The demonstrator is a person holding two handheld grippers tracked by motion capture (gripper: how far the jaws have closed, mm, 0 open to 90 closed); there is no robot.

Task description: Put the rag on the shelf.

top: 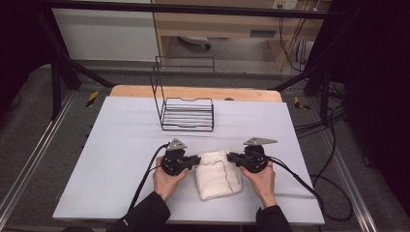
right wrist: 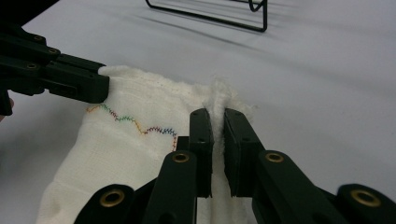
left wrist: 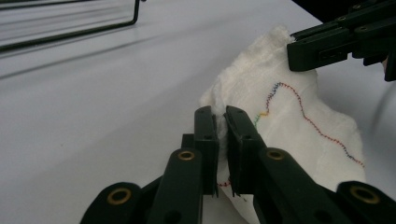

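The folded white towel [top: 217,175] lay on the near half of the worktop [top: 121,145], between the two hands, well short of the black wire rack [top: 186,113] that stood farther back. We judged it soft, light and limp: it would sag and unfold wherever it was not supported, so the sensible places to take it were the two far corners, one at each side, with a good bite of the thick folded edge so that no layer slipped free. It looked neither fragile nor slippery; the loose weave should give the pads plenty to hold.

It was a plump, gauzy bundle, folded into a rough rectangle, with a thin wavy line of multicoloured stitching running across its top face and a slightly fluffy, frayed rim.

The left tongs [left wrist: 222,116] were pinched nearly together on the towel's far left corner, with a ridge of cloth squeezed up between the pads. The right tongs [right wrist: 218,119] gripped the far right corner in the same way, a tuft of white fabric standing between their narrow jaws. From above, we saw both of them pointing inward at the cloth from opposite sides, each held in a hand with a dark sleeve behind it.

Beyond the towel and rack the worktop's pale cover was bare, with a strip of wood showing at its far edge
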